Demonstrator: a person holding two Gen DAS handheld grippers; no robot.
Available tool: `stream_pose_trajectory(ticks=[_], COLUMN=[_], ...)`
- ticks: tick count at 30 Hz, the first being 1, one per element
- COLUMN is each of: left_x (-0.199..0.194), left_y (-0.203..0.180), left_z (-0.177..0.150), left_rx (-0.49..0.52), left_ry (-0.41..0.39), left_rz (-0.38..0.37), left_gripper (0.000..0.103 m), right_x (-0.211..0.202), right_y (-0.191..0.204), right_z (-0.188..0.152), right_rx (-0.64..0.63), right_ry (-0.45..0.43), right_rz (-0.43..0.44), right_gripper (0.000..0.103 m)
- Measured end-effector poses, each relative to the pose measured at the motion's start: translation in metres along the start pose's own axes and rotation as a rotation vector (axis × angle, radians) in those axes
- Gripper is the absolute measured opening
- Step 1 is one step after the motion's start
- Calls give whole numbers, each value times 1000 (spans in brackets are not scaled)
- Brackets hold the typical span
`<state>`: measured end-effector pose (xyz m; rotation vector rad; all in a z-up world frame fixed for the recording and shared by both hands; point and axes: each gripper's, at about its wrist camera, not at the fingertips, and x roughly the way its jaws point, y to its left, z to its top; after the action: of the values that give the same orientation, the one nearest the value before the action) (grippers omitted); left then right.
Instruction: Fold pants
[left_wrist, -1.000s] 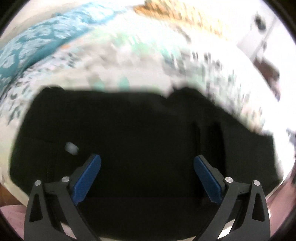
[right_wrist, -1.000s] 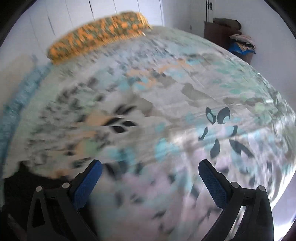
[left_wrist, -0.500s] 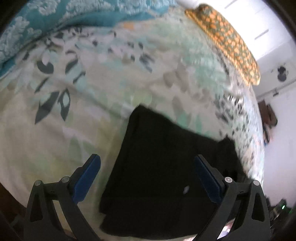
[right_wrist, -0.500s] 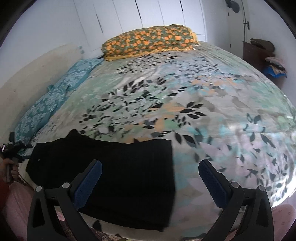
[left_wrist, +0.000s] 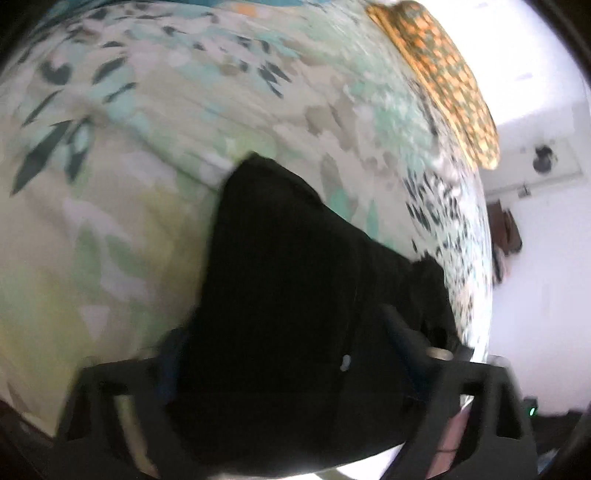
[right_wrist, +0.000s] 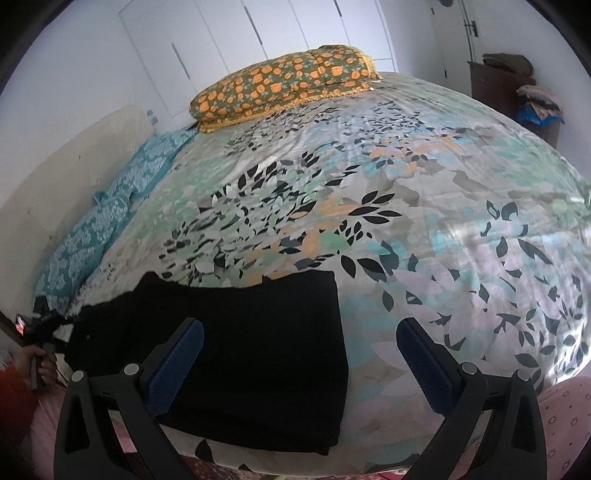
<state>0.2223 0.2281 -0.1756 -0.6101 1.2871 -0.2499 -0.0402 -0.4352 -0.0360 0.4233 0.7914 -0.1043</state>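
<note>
Black pants (right_wrist: 258, 350) lie folded flat in a long rectangle near the front edge of the bed. In the left wrist view the pants (left_wrist: 295, 240) run away from their near end. My left gripper (left_wrist: 280, 325) is low over that end, blurred, its jaws closing with the dark cloth between them and the pads still well apart. A hand (right_wrist: 37, 362) holds that gripper at the far left of the right wrist view. My right gripper (right_wrist: 299, 332) hovers open above the pants' right end, touching nothing.
A floral bedsheet (right_wrist: 406, 221) covers the bed. An orange-patterned pillow (right_wrist: 284, 85) lies at the far end and a teal blanket (right_wrist: 110, 221) along the left side. A dark cabinet (right_wrist: 517, 85) with piled clothes stands at the back right.
The left view swung from over the pants to their end, then its jaws narrowed around the cloth. The right view swung left to bring the pants under the open fingers.
</note>
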Motion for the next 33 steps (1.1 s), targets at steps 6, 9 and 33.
stream_pose_trajectory(ticks=[6, 9, 33], left_x=[-31, -55, 125], left_y=[3, -18, -320], left_z=[-13, -27, -155], left_rx=[-93, -84, 411], left_ry=[-88, -131, 238], left_rz=[-88, -177, -272], left_gripper=[17, 16, 27], right_x=[1, -1, -7], right_y=[-11, -12, -31], right_z=[2, 3, 2], right_rx=[61, 82, 129], right_ry=[1, -12, -44], right_rz=[30, 51, 130], right_gripper=[103, 103, 103])
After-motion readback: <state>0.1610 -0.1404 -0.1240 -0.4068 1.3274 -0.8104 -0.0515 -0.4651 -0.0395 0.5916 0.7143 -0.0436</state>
